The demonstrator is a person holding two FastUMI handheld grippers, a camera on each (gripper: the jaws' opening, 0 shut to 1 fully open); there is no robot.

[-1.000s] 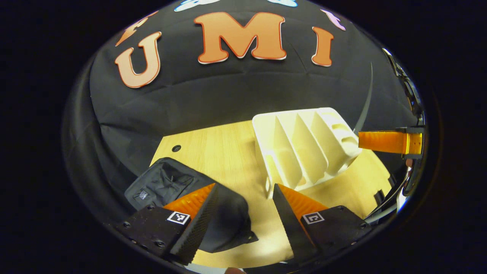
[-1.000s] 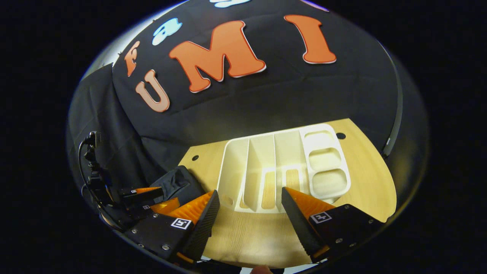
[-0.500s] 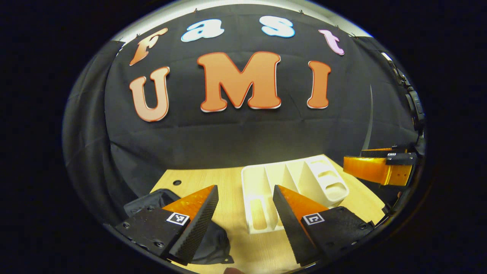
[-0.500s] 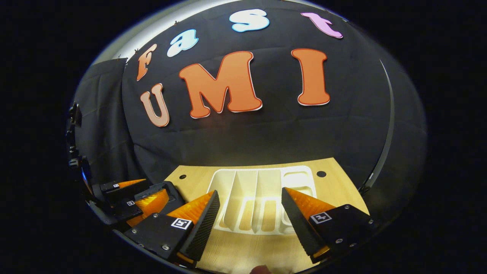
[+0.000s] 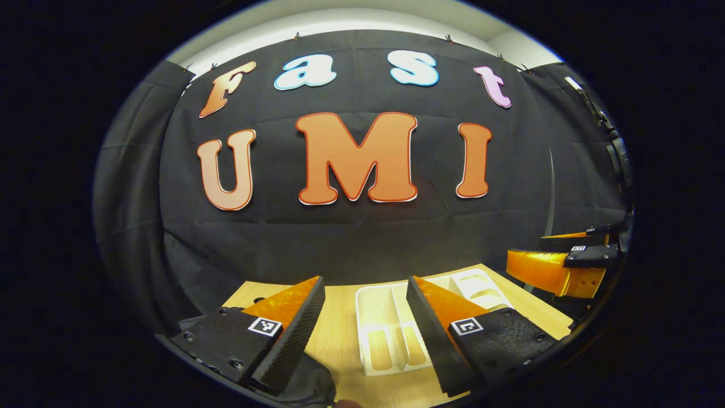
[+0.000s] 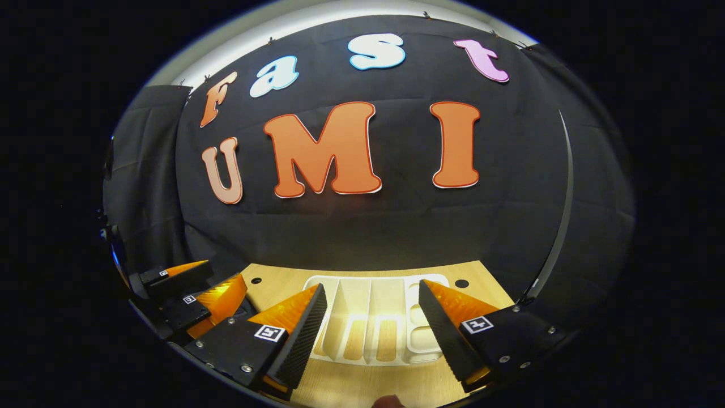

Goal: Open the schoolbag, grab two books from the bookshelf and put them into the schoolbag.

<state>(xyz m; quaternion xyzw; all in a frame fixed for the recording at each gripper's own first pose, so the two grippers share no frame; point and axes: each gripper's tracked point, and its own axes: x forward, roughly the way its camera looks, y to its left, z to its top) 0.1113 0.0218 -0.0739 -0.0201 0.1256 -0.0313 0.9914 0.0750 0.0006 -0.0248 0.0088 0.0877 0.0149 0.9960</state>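
A white slotted bookshelf rack (image 5: 391, 326) lies on the wooden table (image 5: 340, 334), just beyond my left gripper (image 5: 365, 334), which is open with nothing between its fingers. A dark corner of the black schoolbag (image 5: 308, 388) peeks out under the left finger. My right gripper (image 5: 527, 252) hangs at the right edge of the left gripper view, above the table. In the right gripper view the same rack (image 6: 368, 320) sits between the open fingers of my right gripper (image 6: 371, 334), its slots bare. The left gripper (image 6: 224, 272) shows at the far left there.
The black cloth wall rises right behind the table's back edge (image 6: 362, 269). Small round holes (image 6: 461, 283) mark the tabletop near the back corners. A dark stand with cables (image 5: 617, 153) runs up the right side.
Both views have tilted upward and drawn back: the rack and schoolbag slid down toward the bottom of the views and the wall takes up more. Both grippers stayed open and empty.
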